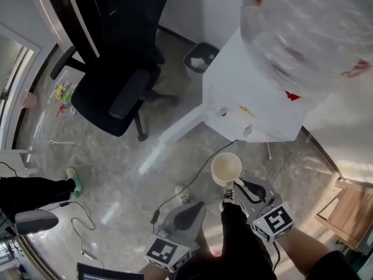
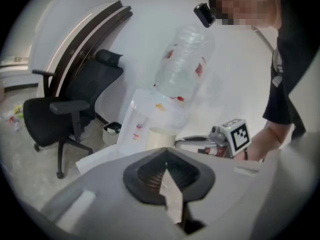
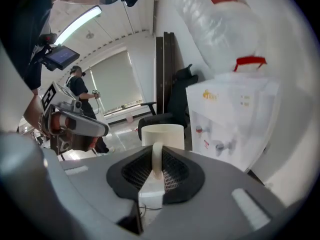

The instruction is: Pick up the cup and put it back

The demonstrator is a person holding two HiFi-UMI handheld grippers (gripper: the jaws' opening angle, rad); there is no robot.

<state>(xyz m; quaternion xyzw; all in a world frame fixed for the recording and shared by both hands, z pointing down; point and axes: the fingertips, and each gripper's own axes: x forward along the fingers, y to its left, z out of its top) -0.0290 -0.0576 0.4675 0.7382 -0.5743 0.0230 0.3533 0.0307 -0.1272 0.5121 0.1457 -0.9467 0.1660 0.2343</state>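
My right gripper is shut on the handle of a cream cup, which hangs upright above the floor in front of the white water dispenser. In the right gripper view the cup stands just beyond the jaws of the right gripper, with its handle pinched between them. The left gripper is beside it at the left, jaws together, holding nothing. In the left gripper view the left gripper points toward the dispenser, and the cup shows past its tip.
A large clear water bottle tops the dispenser. A black office chair and a small waste bin stand on the floor at the left. A cable runs across the floor. A wooden piece is at the right.
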